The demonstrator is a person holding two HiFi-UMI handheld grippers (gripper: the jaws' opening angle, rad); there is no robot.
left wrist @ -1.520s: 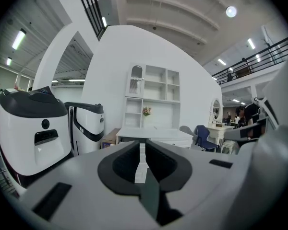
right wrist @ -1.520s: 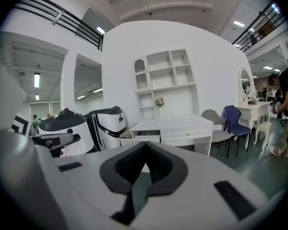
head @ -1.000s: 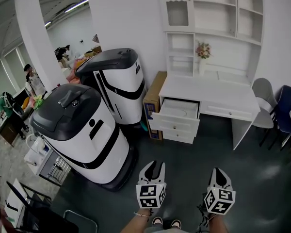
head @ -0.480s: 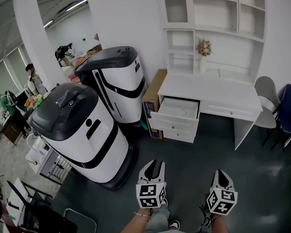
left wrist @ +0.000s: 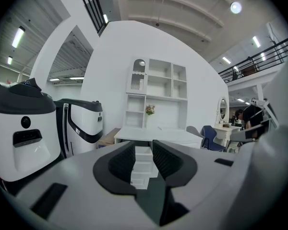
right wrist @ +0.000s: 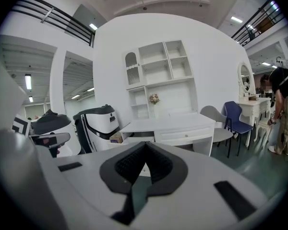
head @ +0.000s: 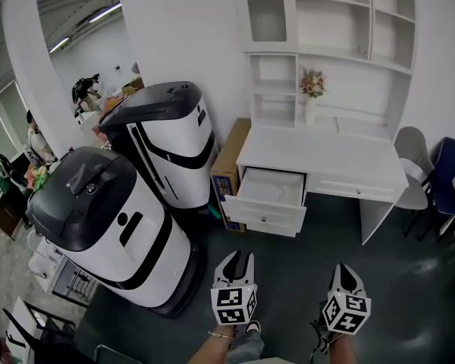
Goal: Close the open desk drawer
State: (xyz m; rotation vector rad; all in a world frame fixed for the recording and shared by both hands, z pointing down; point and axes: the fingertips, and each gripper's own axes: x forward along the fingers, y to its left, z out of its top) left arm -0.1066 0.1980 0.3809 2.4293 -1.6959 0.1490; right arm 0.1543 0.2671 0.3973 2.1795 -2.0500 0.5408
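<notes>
While we are standing well apart from the white desk (head: 326, 156), its upper left drawer (head: 270, 191) is sticking out open toward us. We are holding the left gripper (head: 237, 258) with jaws wide apart and empty, and the right gripper (head: 344, 268) with jaws together, gripping nothing.

Right tool (right wrist: 145, 145) jaws tip-to-tip, empty, white desk (right wrist: 175, 124) ahead, drawer (right wrist: 137, 139) pulled out, blue chair (right wrist: 236, 118) beside
</notes>
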